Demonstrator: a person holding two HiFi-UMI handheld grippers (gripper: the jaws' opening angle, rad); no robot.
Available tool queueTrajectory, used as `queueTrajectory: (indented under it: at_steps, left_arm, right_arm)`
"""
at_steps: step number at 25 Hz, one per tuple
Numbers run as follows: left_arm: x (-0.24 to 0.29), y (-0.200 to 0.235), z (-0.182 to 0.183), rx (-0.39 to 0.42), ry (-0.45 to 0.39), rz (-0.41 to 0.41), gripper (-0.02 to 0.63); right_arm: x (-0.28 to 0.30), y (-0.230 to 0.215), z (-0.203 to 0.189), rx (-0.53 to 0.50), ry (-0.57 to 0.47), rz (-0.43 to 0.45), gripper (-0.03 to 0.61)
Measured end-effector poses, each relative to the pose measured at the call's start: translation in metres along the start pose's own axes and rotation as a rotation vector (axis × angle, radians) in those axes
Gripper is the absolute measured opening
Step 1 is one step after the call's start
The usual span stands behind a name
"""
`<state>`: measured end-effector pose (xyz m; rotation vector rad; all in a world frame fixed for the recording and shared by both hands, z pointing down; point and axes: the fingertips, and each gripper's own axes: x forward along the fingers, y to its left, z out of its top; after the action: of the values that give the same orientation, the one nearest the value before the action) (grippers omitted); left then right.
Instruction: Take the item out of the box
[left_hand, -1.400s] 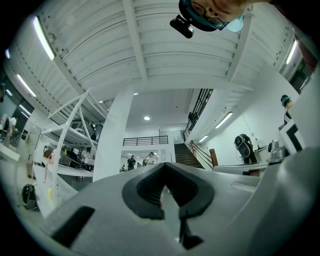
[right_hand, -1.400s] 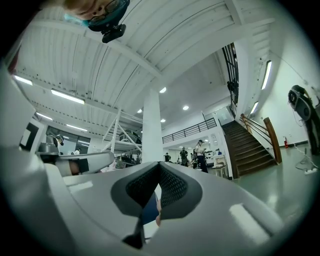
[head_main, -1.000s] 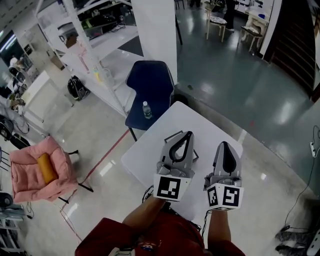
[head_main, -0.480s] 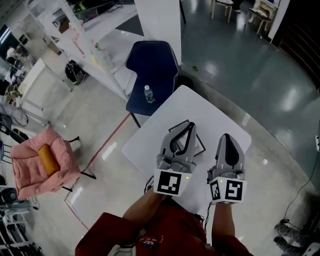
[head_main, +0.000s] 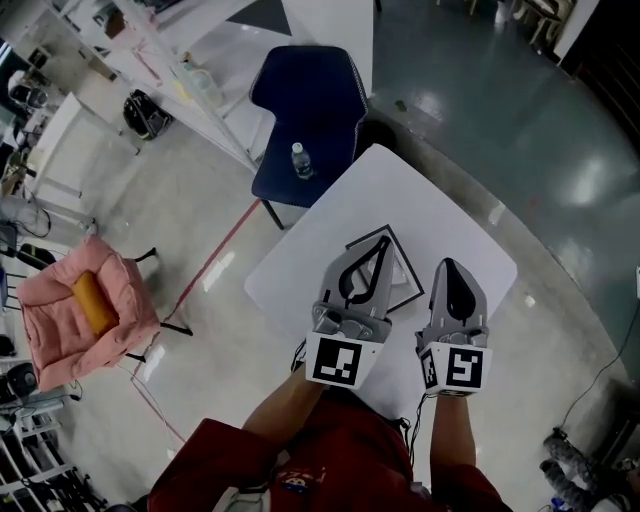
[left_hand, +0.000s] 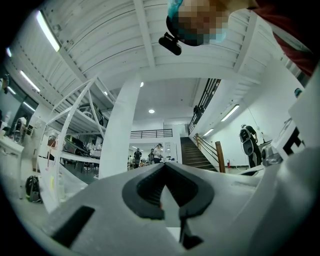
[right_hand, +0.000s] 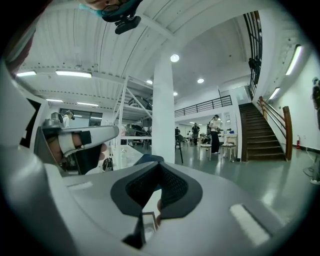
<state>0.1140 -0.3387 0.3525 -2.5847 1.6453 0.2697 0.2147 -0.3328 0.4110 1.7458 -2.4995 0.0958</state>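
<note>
One box (head_main: 403, 270) lies on one table (head_main: 400, 190) beneath the left claw (head_main: 381, 246), beside the right claw (head_main: 447, 266), both pinched closed, empty.

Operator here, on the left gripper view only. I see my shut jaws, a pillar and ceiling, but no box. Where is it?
Observer: In the head view the box lies flat on the white table. The left gripper overlaps the box's left part in that view.
Operator: What are the other gripper's jaws doing?
Observer: The right gripper is held just right of the box, its jaws together with nothing between them.
Operator: Anything else close by?
Observer: A water bottle stands on a blue chair just past the table's far-left edge.
</note>
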Motion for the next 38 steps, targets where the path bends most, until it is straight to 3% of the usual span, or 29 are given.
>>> queueTrajectory:
  at_steps: [13, 29, 32, 38]
  left_arm:
    - [0.004, 0.041, -0.077, -0.013, 0.076, -0.015, 0.003]
    - [0.014, 0.075, -0.124, -0.036, 0.127, -0.016, 0.003]
    - [0.014, 0.082, -0.131, -0.044, 0.131, -0.008, 0.003]
    - [0.011, 0.094, -0.142, -0.053, 0.143, 0.005, 0.003]
  right_arm:
    - [0.067, 0.032, -0.080, -0.136, 0.155, 0.118, 0.002]
    - [0.099, 0.066, -0.185, -0.357, 0.484, 0.397, 0.002]
    - [0.104, 0.071, -0.202, -0.425, 0.534, 0.465, 0.002]
    - [0.103, 0.083, -0.241, -0.655, 0.679, 0.636, 0.017]
